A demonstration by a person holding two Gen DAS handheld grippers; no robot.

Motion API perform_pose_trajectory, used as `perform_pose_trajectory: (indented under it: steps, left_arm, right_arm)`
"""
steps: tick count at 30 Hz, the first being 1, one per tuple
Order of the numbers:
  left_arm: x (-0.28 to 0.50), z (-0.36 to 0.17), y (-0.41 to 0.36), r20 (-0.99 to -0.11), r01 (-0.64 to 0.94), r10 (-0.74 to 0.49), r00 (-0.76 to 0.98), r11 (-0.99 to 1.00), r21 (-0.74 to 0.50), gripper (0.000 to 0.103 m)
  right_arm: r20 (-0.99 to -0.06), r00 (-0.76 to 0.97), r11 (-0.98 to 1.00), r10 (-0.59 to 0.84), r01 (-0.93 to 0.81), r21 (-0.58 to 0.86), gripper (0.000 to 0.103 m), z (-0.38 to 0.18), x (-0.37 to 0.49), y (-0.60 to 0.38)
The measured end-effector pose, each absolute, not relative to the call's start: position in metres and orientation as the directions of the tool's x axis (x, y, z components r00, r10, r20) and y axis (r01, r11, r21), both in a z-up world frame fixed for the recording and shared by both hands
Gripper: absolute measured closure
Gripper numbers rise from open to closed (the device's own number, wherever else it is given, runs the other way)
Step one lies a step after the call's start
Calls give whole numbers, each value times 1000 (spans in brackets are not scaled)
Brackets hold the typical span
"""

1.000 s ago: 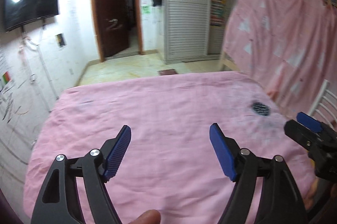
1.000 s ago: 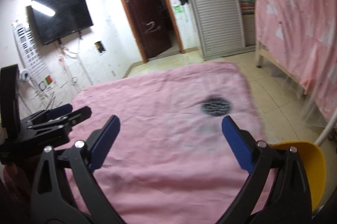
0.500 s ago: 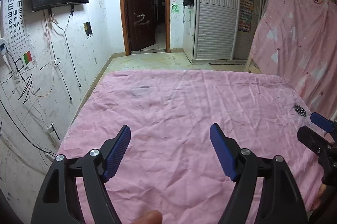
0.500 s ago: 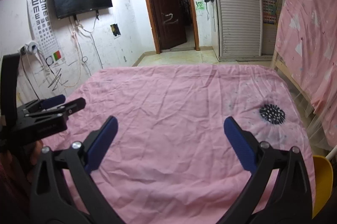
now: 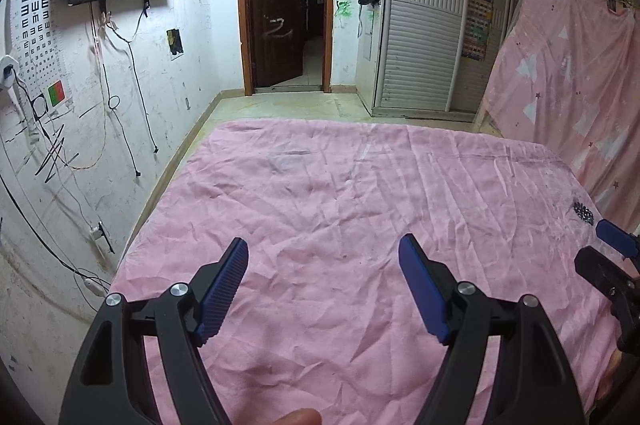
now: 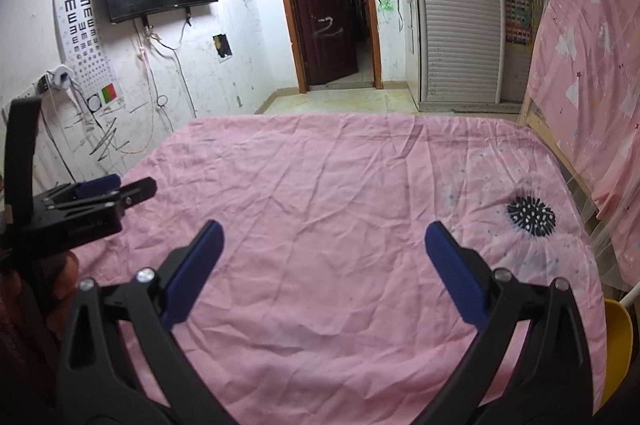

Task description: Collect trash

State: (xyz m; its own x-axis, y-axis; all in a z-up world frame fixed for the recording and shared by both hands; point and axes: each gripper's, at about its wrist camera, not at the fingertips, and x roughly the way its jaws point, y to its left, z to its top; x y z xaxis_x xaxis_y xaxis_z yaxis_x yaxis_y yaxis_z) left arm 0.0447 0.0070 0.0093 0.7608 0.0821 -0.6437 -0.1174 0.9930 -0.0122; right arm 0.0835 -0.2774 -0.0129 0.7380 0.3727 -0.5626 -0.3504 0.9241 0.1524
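Both views have swung since the earlier frames: the television and eye chart now sit fully in the upper left, the doorway stands upright at top centre, and the tilt seen a second ago is gone.

Left gripper [image 5: 322, 283]: fingers spread wide, nothing between them. It hangs over the lower centre of the pink sheet [image 5: 360, 193], angled down at the cloth. A fingertip of the holding hand shows at the bottom edge of that view.

Right gripper [image 6: 320, 261]: fingers likewise spread wide and empty, over the lower centre of its own view. The black dotted print [image 6: 531, 216] on the sheet lies at middle right, beyond its right finger.

Trash: none can be identified on the sheet or the visible floor in either view. The yellow container [image 6: 618, 341] at the lower right edge is possibly the bin; this cannot be confirmed.

Judgement: both tools are held open and level-facing to survey the room before any pickup; the task appears to be at its start.
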Motion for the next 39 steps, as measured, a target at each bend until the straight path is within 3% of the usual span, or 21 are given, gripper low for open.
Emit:
perform_pose_trajectory:
  steps: [39]
  left_arm:
    - [47, 6, 10, -660, -116, 70, 748, 993, -26, 32]
  right_arm:
    - [-567, 735, 925, 372, -348, 155, 6, -15, 84, -277]
